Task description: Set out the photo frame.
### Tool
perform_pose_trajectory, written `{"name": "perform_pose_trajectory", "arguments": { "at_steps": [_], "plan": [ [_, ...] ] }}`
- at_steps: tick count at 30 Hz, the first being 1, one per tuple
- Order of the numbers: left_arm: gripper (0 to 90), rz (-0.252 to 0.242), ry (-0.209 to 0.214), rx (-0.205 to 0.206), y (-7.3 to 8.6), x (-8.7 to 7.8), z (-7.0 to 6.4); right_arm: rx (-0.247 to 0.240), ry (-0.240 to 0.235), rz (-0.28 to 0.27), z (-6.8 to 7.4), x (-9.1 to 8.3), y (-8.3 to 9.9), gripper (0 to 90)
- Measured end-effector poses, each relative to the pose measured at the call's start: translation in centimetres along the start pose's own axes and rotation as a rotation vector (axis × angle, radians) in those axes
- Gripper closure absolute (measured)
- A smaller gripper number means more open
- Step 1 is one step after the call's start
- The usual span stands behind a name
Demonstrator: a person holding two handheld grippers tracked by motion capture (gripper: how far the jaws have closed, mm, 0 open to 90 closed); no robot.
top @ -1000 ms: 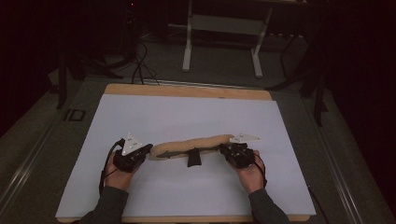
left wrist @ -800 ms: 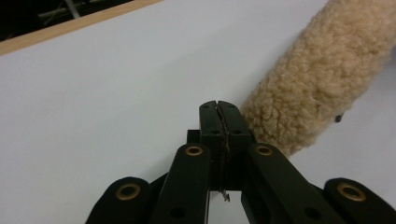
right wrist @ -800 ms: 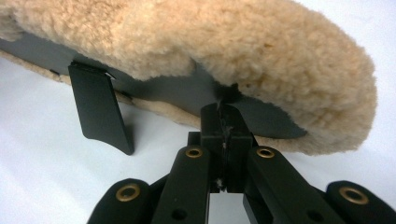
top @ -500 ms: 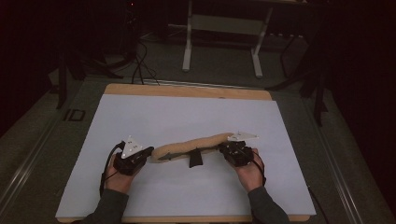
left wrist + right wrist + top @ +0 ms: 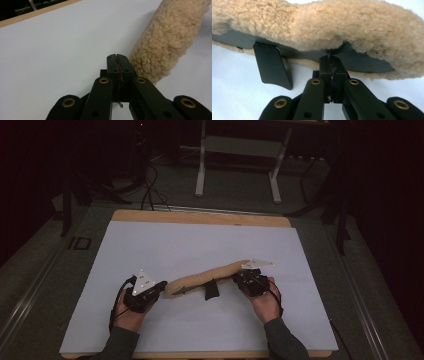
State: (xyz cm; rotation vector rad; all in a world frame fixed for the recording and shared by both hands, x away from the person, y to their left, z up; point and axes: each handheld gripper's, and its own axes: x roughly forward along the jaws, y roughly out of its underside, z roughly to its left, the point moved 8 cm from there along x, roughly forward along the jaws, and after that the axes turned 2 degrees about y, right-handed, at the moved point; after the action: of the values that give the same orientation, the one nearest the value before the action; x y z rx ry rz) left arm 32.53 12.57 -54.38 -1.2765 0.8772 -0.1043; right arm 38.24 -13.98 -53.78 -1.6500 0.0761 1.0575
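A long tan fleece pad (image 5: pixel 210 275) lies slantwise on the white sheet (image 5: pixel 200 240), with a black flap (image 5: pixel 211 290) sticking out at its middle. My right gripper (image 5: pixel 241 279) is at the pad's right end. In the right gripper view it (image 5: pixel 329 58) is shut on the dark lining edge under the fleece pad (image 5: pixel 324 25), and the black flap (image 5: pixel 273 67) hangs to the left. My left gripper (image 5: pixel 161 289) is at the pad's left end. In the left gripper view it (image 5: pixel 117 57) is shut, its tips just beside the fleece pad (image 5: pixel 165 42) and down on the sheet.
The sheet covers a wooden tabletop (image 5: pixel 200 216) whose bare edge shows at the back. Beyond it, on the dark floor, are a white frame stand (image 5: pixel 237 145) and cables (image 5: pixel 150 190). Bare sheet surrounds the pad on all sides.
My left gripper has drifted slightly toward the front edge and a little right. The pad and my right gripper have barely moved.
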Motion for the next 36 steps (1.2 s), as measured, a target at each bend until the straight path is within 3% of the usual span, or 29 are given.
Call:
{"name": "perform_pose_trajectory", "arguments": {
  "at_steps": [18,36],
  "plan": [
    [90.0,-0.007,0.03,0.047,0.1,-0.3,-2.3,0.0,0.008,0.007,0.1,0.2,-0.5,89.5],
    [90.0,-0.01,0.073,0.064,0.0,-0.2,-3.6,-0.012,0.009,0.015,0.3,0.2,-0.9,89.6]
  ]
}}
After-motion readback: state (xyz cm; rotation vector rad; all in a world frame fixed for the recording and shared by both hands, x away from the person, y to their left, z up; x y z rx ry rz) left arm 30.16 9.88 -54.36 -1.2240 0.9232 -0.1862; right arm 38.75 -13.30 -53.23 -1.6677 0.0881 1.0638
